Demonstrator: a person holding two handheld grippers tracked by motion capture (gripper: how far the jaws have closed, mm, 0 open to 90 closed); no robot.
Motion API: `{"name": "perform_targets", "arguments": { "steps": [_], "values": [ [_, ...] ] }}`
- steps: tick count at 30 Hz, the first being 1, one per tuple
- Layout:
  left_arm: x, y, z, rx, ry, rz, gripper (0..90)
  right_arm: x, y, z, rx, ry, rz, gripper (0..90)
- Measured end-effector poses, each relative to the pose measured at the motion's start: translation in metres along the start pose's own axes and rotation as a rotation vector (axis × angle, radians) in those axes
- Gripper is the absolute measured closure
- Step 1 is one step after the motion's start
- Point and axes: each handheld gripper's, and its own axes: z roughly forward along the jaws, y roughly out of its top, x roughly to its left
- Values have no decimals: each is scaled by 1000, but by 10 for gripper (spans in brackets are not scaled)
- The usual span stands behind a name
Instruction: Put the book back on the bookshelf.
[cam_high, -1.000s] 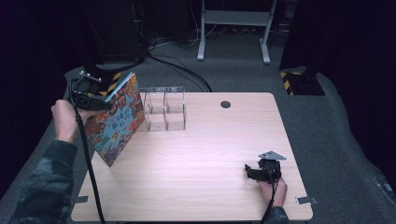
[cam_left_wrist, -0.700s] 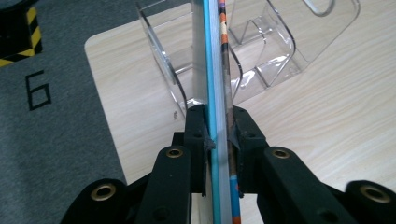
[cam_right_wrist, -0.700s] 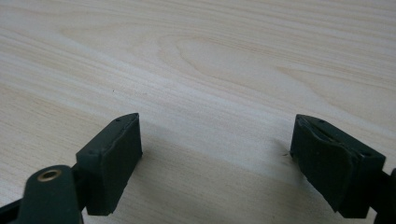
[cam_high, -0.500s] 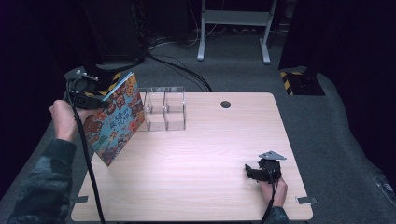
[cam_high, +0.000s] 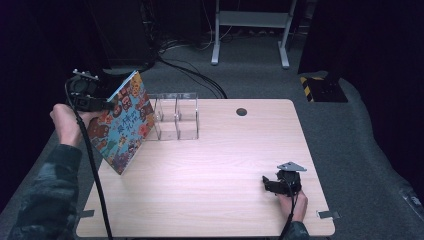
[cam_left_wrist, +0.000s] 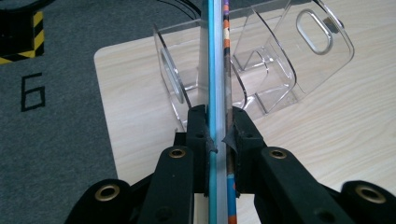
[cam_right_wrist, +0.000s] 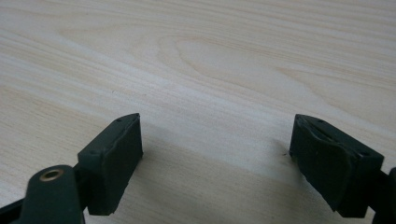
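A thin picture book (cam_high: 122, 127) with a busy, colourful cover hangs tilted above the table's left side. My left gripper (cam_high: 102, 105) is shut on its upper left edge; in the left gripper view the book (cam_left_wrist: 217, 70) runs edge-on between the two jaws of the gripper (cam_left_wrist: 218, 135). Just right of the book stands a clear plastic rack (cam_high: 176, 116) with upright dividers (cam_left_wrist: 275, 56). My right gripper (cam_high: 270, 183) rests near the table's front right, and its jaws stand wide apart over bare wood (cam_right_wrist: 217, 140) with nothing between them.
The light wooden table (cam_high: 225, 165) has a round cable hole (cam_high: 242, 111) at the back. Grey carpet, cables and a metal stand's legs (cam_high: 250, 30) lie beyond the far edge. A yellow-black striped block (cam_high: 322, 87) sits on the floor at the right.
My left hand has lifted the book slightly and drawn it a little leftwards. The right gripper has stayed in place.
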Motion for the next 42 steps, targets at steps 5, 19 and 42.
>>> {"name": "perform_targets", "arguments": {
  "steps": [5, 19, 42],
  "values": [
    [3, 6, 11, 7, 8, -46, 809, 0, 0, 0, 2, 1, 0, 167],
    [7, 19, 32, 14, 0, -95, 808, 0, 0, 0, 1, 3, -3, 169],
    [9, -14, -11, -181, -16, -48, 369, 1, 0, -1, 2, -1, 7, 169]
  ]
}}
